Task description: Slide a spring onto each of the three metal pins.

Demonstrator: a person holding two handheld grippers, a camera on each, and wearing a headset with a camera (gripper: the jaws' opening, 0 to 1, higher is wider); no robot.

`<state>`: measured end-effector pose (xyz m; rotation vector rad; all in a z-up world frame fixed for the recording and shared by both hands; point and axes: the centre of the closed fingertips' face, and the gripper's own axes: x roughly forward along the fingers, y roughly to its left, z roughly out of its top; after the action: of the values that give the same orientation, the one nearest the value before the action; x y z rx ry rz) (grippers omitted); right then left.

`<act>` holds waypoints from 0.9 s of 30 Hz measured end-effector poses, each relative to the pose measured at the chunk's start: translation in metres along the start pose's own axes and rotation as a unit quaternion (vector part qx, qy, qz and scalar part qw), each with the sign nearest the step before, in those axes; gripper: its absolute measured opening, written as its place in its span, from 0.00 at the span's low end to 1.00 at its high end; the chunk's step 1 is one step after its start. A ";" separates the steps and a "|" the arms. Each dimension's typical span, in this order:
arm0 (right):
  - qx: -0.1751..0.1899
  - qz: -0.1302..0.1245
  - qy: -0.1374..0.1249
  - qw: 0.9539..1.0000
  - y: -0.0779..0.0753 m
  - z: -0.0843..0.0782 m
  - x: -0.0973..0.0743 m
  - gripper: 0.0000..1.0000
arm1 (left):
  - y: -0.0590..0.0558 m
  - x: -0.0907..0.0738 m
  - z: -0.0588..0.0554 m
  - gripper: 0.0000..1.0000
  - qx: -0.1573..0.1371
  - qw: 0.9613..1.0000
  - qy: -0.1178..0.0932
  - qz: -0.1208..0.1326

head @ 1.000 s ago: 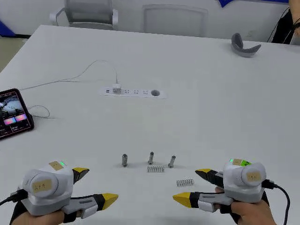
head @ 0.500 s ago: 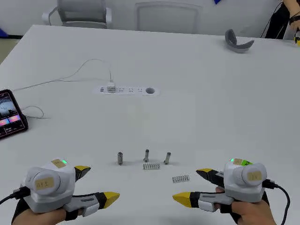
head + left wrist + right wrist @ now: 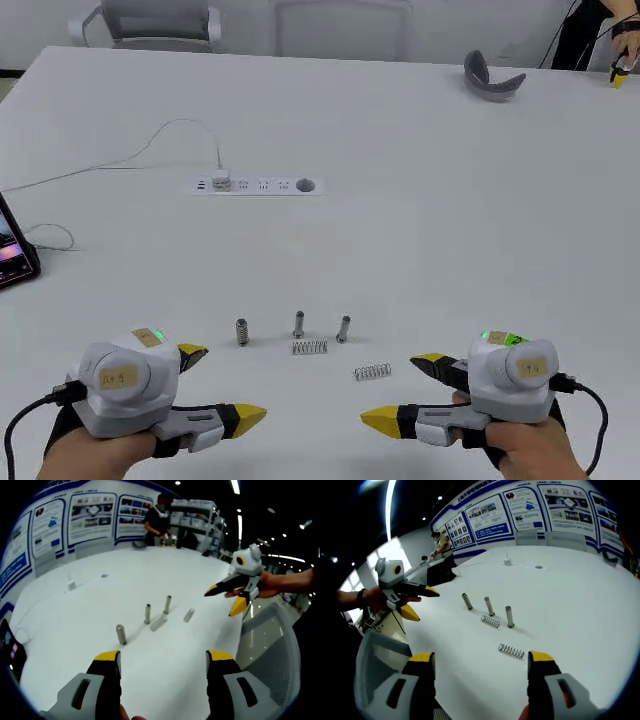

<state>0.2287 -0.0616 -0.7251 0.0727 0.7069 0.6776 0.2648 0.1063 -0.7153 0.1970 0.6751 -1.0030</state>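
Springs are the unfinished part. The first spring (image 3: 309, 347) lies flat just in front of the middle pin (image 3: 298, 323), between it and the right pin (image 3: 343, 328). The second spring (image 3: 371, 371) lies flat a little nearer the person, on the right claw's side. The left pin (image 3: 241, 332) looks coiled along its shaft, so it seems to carry a spring already, which would leave two pins bare. All three stand upright in a short row, close together, so I judge a spring lowered onto one could brush its neighbour.

The right claw (image 3: 398, 387) hovers over the desk (image 3: 480, 230) with jaws wide and nothing between them. It points inward toward the second spring, probably the handiest one to take. The left claw (image 3: 225, 382) is equally wide and empty, near the left pin, perhaps ready to steady a pin.

There is open room on every side of the row. The power strip (image 3: 255, 185) and its cable (image 3: 150, 140) lie well apart behind it, and a tablet (image 3: 12, 255) sits at the left edge. The desk's near edge runs close under both hands, so a spring knocked that way might roll off.
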 end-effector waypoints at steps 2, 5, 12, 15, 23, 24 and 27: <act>0.001 -0.001 -0.001 1.000 -0.001 0.000 -0.002 0.77 | -0.003 0.004 0.001 0.70 0.007 1.000 0.004 -0.006; 0.002 -0.001 -0.001 1.000 -0.002 0.000 -0.004 0.77 | -0.006 0.010 0.002 0.70 0.018 1.000 0.011 -0.014; 0.006 -0.001 0.001 1.000 -0.004 -0.004 -0.006 0.77 | -0.015 0.025 0.006 0.70 0.048 0.998 0.025 -0.035; 0.010 -0.002 0.001 1.000 -0.004 -0.005 -0.007 0.77 | -0.017 0.031 0.007 0.69 0.061 0.997 0.032 -0.043; 0.014 -0.003 0.000 1.000 -0.006 -0.007 -0.009 0.77 | -0.023 0.049 0.013 0.69 0.093 0.993 0.044 -0.065; 0.015 -0.003 0.000 1.000 -0.006 -0.007 -0.009 0.77 | -0.024 0.052 0.015 0.68 0.098 0.992 0.045 -0.068; 0.015 -0.003 0.000 1.000 -0.006 -0.007 -0.010 0.77 | -0.025 0.060 0.016 0.68 0.105 0.991 0.047 -0.075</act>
<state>0.2218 -0.0739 -0.7265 0.0988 0.7175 0.6609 0.2723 0.0422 -0.7353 0.3850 0.6771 -1.2155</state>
